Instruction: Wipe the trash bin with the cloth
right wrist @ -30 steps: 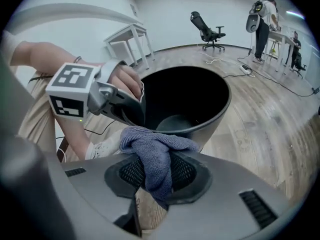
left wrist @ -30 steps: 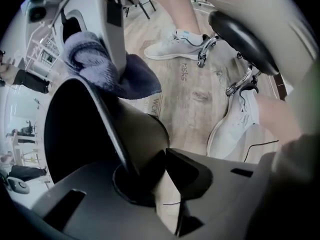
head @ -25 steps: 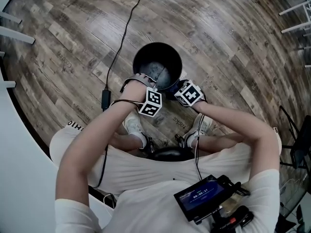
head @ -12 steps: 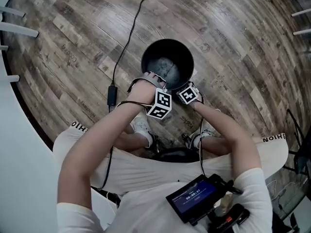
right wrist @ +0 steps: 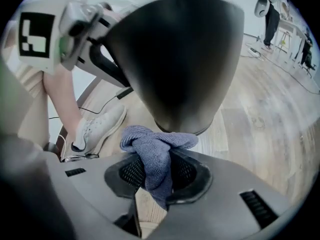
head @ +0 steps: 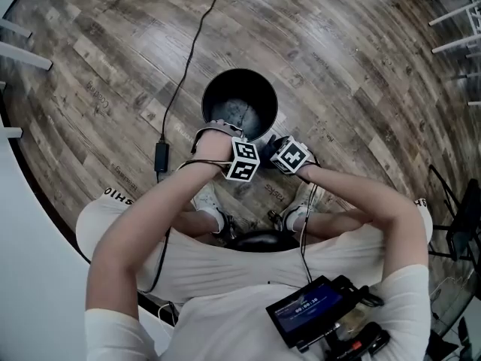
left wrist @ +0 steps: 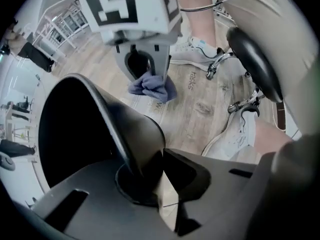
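Observation:
The black round trash bin (head: 214, 89) stands on the wood floor in front of me. My left gripper (head: 225, 130) is at its near rim. In the left gripper view the jaws (left wrist: 150, 171) are closing tight on the rim of the bin (left wrist: 125, 129), and the pads press on it. My right gripper (head: 272, 143) sits just right of it, low against the bin's outer wall. It (right wrist: 160, 171) is shut on a bunched blue cloth (right wrist: 155, 146), which touches the foot of the bin (right wrist: 175, 59). The cloth (left wrist: 150, 88) also shows in the left gripper view.
A black cable (head: 197, 43) with a power brick (head: 161, 156) runs across the floor left of the bin. The person's white shoes (head: 207, 200) and a black stool seat (head: 259, 239) are close behind the grippers. White furniture legs (head: 22, 55) stand at the far left.
The head camera swayed and came back. Both grippers stay at the bin's near side. The two marker cubes now sit a little closer together.

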The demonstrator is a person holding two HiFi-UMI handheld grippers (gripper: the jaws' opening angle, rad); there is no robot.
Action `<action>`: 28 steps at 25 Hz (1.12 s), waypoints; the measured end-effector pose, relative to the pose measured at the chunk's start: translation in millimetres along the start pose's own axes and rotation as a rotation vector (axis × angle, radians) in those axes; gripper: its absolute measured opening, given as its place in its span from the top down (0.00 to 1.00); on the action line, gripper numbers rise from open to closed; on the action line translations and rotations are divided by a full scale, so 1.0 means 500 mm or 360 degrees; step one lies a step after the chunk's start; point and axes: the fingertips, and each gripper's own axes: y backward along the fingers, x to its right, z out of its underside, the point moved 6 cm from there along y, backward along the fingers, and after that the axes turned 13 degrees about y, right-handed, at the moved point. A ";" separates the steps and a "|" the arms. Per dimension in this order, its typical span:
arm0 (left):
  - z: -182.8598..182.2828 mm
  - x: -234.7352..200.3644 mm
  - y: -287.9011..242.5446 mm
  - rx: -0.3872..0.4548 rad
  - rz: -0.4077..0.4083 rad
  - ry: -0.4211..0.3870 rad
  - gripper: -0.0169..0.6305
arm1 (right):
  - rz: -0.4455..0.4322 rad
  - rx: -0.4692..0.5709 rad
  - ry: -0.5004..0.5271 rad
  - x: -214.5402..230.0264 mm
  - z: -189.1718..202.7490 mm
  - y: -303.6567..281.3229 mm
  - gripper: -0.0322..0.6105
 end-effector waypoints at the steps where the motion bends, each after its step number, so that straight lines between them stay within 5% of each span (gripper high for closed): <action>1: -0.005 0.000 0.001 0.0000 0.0001 0.0019 0.91 | 0.0016 0.0025 0.0028 -0.003 -0.009 0.030 0.79; 6: -0.002 -0.003 0.016 0.0049 -0.0001 -0.0003 0.90 | 0.0098 0.0187 -0.0007 0.011 -0.067 0.151 0.79; 13: 0.027 0.005 0.006 0.0061 -0.0162 -0.0249 0.87 | 0.0125 0.0222 -0.0017 0.026 -0.127 0.162 0.79; 28: 0.022 0.005 0.006 0.0124 -0.0124 -0.0275 0.89 | 0.0268 0.0007 -0.0066 0.105 0.023 -0.194 0.79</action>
